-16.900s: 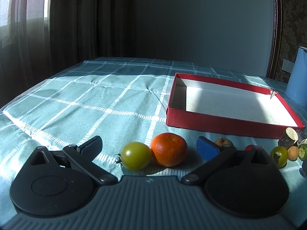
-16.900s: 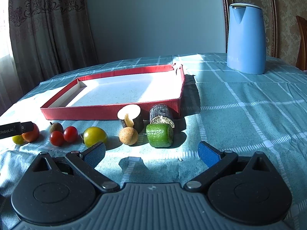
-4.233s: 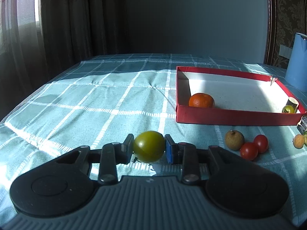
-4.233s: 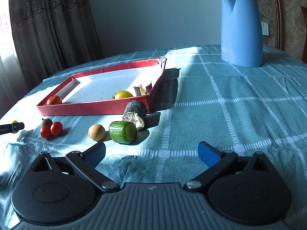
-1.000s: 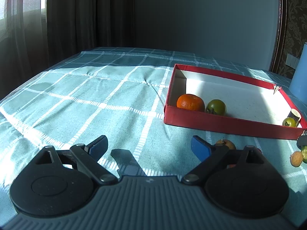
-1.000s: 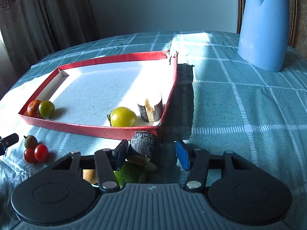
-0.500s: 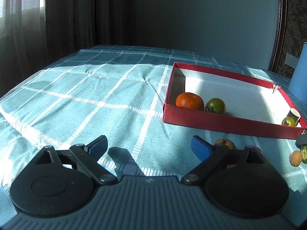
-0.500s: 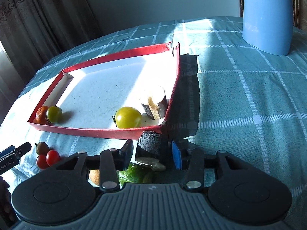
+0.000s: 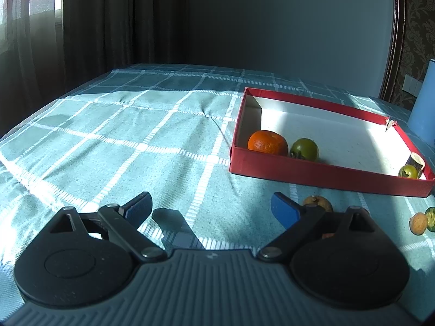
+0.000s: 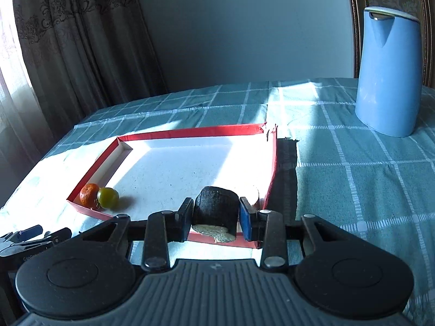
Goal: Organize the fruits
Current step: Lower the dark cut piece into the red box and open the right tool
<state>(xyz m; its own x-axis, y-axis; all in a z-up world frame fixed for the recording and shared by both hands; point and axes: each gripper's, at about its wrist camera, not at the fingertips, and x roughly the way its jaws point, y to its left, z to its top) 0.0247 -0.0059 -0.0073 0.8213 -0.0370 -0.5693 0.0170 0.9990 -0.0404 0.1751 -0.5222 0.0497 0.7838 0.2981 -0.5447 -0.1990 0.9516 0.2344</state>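
Observation:
My right gripper (image 10: 214, 214) is shut on a dark cut fruit piece (image 10: 215, 212) with a pale cut face, held above the near rim of the red tray (image 10: 187, 133). The tray (image 9: 320, 175) holds an orange (image 9: 267, 143), a green tomato (image 9: 304, 149), a small yellow-green tomato (image 9: 407, 171) and a cut piece (image 9: 416, 160). The orange (image 10: 88, 193) and green tomato (image 10: 108, 197) also show in the right wrist view. My left gripper (image 9: 210, 207) is open and empty above the cloth, left of the tray. A brown fruit (image 9: 318, 203) lies by its right finger.
A blue kettle (image 10: 388, 70) stands at the back right of the table. A small orange fruit (image 9: 418, 223) and a green piece (image 9: 431, 218) lie on the checked cloth right of the left gripper. Curtains hang behind the table's far left edge.
My right gripper has lifted the dark cut piece off the cloth and carried it up over the tray's near rim. The left gripper has barely moved and stays open.

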